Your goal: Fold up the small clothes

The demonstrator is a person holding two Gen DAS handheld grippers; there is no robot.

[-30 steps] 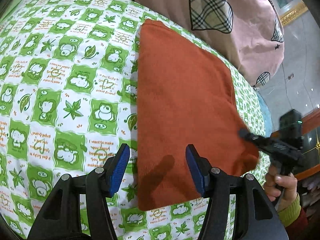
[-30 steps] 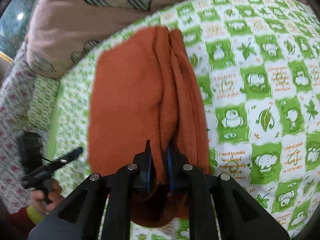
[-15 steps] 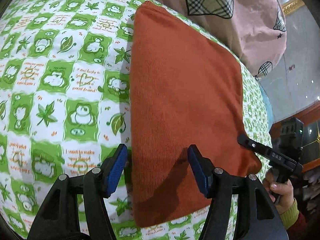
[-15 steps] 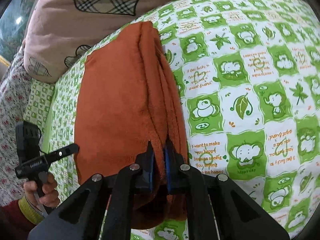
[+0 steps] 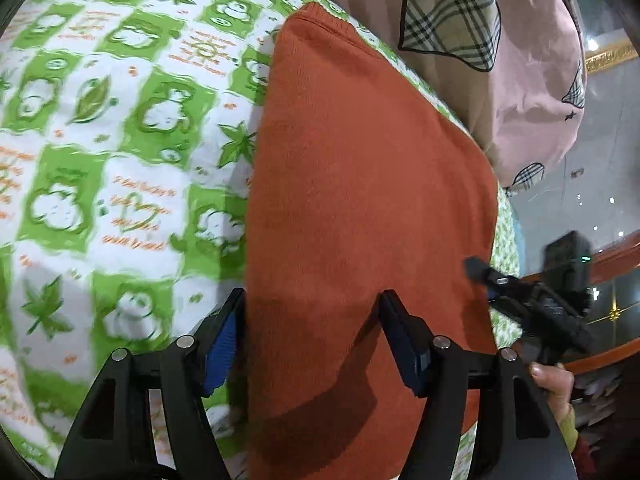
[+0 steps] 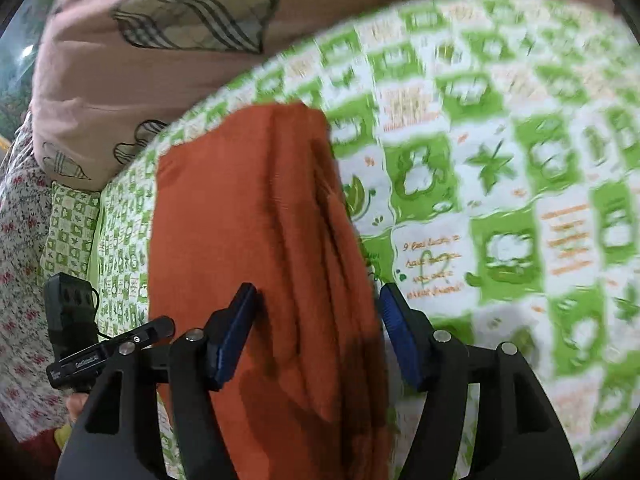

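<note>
Both tools spread astride the folded orange garment, seemingly untouching.

We note one rust-orange knit garment, folded into a long flat panel on a green-and-white printed bed cover. Its upper face is smooth and finely ribbed. Along one long side we see several stacked fold edges. Its far end lies near a pink pillow.
</note>
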